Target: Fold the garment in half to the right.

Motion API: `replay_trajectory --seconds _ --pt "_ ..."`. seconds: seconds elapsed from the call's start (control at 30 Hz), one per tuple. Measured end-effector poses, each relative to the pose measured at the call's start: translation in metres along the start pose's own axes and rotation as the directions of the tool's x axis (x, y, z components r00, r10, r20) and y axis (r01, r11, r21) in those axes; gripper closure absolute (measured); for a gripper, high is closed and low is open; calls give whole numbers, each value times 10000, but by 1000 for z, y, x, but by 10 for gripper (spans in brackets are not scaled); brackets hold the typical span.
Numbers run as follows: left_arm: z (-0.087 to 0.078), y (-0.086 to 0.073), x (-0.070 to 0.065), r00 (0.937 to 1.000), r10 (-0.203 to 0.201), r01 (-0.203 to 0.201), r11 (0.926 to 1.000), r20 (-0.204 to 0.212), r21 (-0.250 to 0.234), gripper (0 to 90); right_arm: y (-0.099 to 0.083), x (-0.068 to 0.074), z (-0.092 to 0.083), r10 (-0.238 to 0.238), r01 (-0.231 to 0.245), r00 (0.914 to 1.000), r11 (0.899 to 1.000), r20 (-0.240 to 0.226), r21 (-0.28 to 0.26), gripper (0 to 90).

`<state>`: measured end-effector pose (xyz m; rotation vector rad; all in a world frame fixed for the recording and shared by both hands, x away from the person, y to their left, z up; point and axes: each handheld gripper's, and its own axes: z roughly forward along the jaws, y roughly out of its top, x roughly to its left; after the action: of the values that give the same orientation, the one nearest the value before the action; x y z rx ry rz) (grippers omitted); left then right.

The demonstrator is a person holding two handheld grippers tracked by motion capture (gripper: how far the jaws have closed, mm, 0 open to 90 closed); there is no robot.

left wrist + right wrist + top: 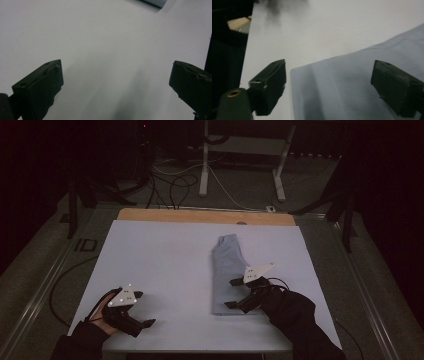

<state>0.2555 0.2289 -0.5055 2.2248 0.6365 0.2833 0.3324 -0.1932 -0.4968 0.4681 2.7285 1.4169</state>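
We see the high view dim and grainy: the room around the worktop [165, 250] sinks into near-black, and the pale sheet alone catches light. In both gripper views the surface reads bright and evenly lit, with soft grey shadows smeared across it. The dark fingers [40, 87] look soft-edged, and the folded cloth [352, 85] is slightly blurred.
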Motion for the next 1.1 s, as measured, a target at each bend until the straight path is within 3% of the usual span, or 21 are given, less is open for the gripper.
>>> replay_trajectory --seconds 0.27,0.47,0.7,0.97,1.1 --pt "-1 0 0 10000 38 -38 10000 -5 -31 4 -8 -10 -21 428 -381 9958 9975 806 -588 92" --pt "-3 0 1 10000 -53 54 9998 33 -199 5 -24 -18 -39 680 -570 9857 9956 1544 -748 93" --pt "-3 0 0 9999 -63 65 9997 80 -215 4 -46 -17 -58 1161 -972 9693 9906 2169 -959 93" --pt "-3 0 0 9999 -34 37 9995 122 -302 5 -71 -12 -71 1670 -1530 9454 9856 2799 -715 95" --pt "-3 0 0 9999 0 3 9996 120 -270 5 -79 -9 -73 1765 -1676 9374 9843 3001 -554 96"
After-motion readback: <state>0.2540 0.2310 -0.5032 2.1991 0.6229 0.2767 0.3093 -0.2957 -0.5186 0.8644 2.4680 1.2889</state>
